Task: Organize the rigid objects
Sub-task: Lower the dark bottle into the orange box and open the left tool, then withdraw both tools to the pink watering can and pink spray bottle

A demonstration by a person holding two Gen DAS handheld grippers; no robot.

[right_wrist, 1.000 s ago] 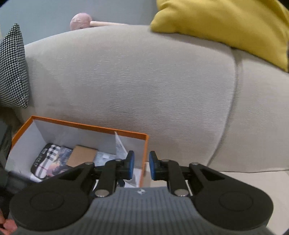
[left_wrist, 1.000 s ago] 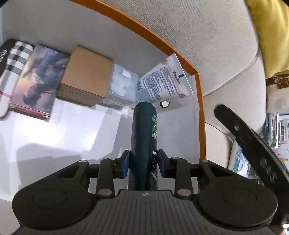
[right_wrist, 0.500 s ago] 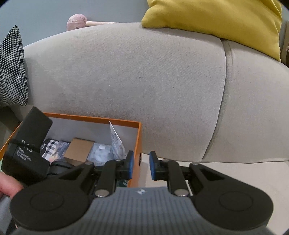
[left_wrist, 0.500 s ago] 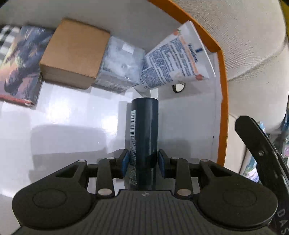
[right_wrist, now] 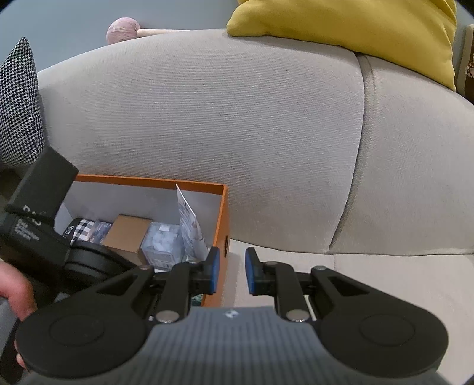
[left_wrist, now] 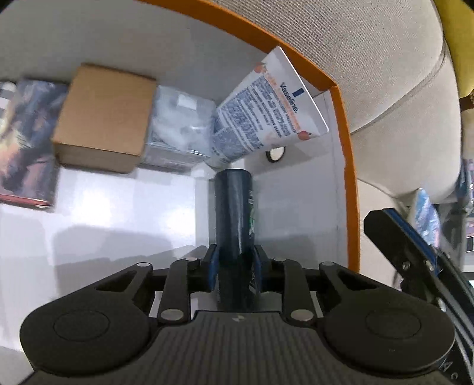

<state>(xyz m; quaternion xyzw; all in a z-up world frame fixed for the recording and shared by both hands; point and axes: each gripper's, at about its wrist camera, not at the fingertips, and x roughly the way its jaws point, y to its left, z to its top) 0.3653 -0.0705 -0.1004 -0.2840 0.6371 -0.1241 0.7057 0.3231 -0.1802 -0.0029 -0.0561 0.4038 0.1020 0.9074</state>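
Note:
My left gripper [left_wrist: 234, 266] is shut on a dark blue spray can [left_wrist: 234, 213] and holds it inside the orange box [left_wrist: 343, 142], above its white floor near the right wall. Along the back wall stand a brown carton [left_wrist: 103, 115], a clear plastic box [left_wrist: 177, 130] and a leaning white Vaseline tube [left_wrist: 266, 109]. My right gripper [right_wrist: 232, 274] is open and empty, just outside the box's right wall [right_wrist: 222, 231] over the sofa seat. The left gripper's body [right_wrist: 38, 219] shows at the left in the right wrist view.
A picture-printed box [left_wrist: 20, 142] lies at the box's far left. A grey sofa back [right_wrist: 237, 133] rises behind the box. A yellow cushion [right_wrist: 355, 26] and a houndstooth cushion [right_wrist: 17, 103] lie on the sofa. A small round hole [left_wrist: 275, 154] marks the box's right wall.
My left gripper has gone lower and further into the box with the can, then eased back slightly. The right gripper has shifted a little to the right and stays open.

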